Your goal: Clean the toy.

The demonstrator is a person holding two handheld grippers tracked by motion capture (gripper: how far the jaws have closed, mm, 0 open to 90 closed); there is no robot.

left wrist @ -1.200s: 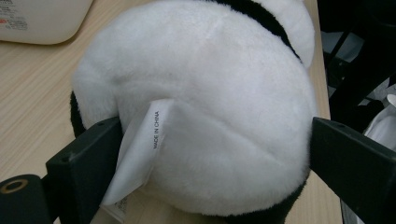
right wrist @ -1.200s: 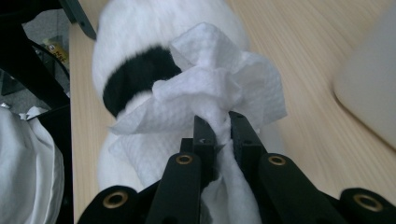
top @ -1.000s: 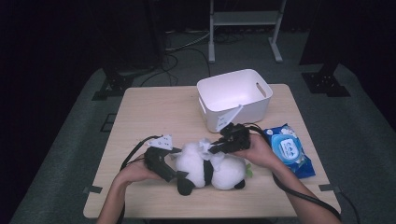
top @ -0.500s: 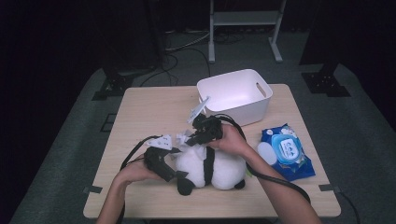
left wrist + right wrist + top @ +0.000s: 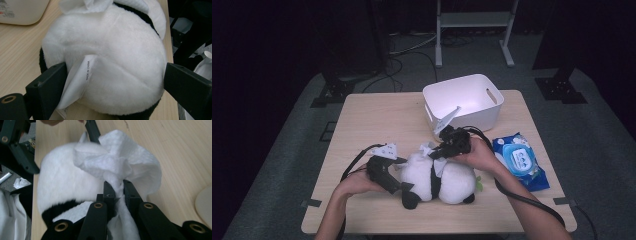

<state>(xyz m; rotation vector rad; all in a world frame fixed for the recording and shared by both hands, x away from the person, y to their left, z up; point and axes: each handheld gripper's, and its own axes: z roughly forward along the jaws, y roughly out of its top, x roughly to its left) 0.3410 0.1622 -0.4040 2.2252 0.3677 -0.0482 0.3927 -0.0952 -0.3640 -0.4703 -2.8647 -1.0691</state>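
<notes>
Table (image 5: 377,120): light wood, everything sits on its near half. White plastic bin (image 5: 464,102) stands at the far edge, right of centre; what shows of its inside is bare.

Plush panda (image 5: 439,180) lies on its side at the near centre, between your two grippers. Your left gripper (image 5: 399,186) has its jaws spread wide around the panda's white rump, one black jaw on each flank, pressing into the fur, so it's clamped on the toy. Sewn-in tag (image 5: 83,80) hangs beside one jaw and reads "MADE IN CHINA".

Your right gripper (image 5: 435,152) sits on top of the panda, nearly closed, pinching a bunched white wipe (image 5: 117,162). The wad lies against the toy's white fur.

Blue wet-wipe pack (image 5: 519,160) lies flat just right of your right hand, near the table's right edge. Its label print is too small to read.

The bin's own label (image 5: 6,10) is at a corner of the left gripper view, blurred.
</notes>
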